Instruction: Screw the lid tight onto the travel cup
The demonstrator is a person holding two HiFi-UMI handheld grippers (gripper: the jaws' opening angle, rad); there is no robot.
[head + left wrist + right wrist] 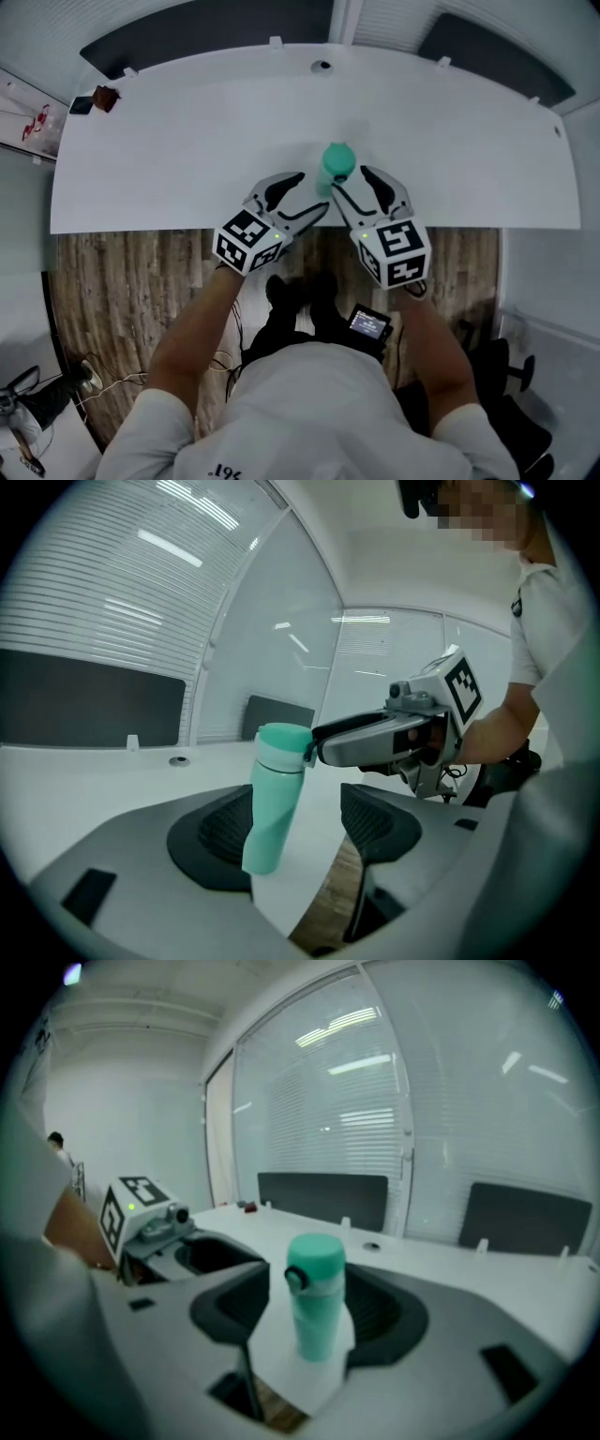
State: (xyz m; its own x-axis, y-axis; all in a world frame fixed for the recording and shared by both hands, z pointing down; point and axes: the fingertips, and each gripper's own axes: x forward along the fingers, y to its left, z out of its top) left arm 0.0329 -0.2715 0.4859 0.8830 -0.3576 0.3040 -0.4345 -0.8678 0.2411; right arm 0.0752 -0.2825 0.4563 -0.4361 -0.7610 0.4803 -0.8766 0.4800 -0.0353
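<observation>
A mint-green travel cup (337,167) with its lid (316,1252) on stands upright near the front edge of the white table (169,141). My left gripper (314,190) reaches it from the left with its jaws spread. In the left gripper view the cup (272,803) stands close to the left pad (217,834), and I cannot tell whether they touch. My right gripper (349,178) comes from the right, open, and the cup (317,1312) stands free between its two pads. One finger of the right gripper (361,742) lies level beside the lid.
A small dark and red object (96,98) lies at the table's far left corner. A round cable hole (322,66) sits at the back middle. Wooden floor (131,281) shows below the table's front edge. Dark chair backs (323,1194) stand behind the table.
</observation>
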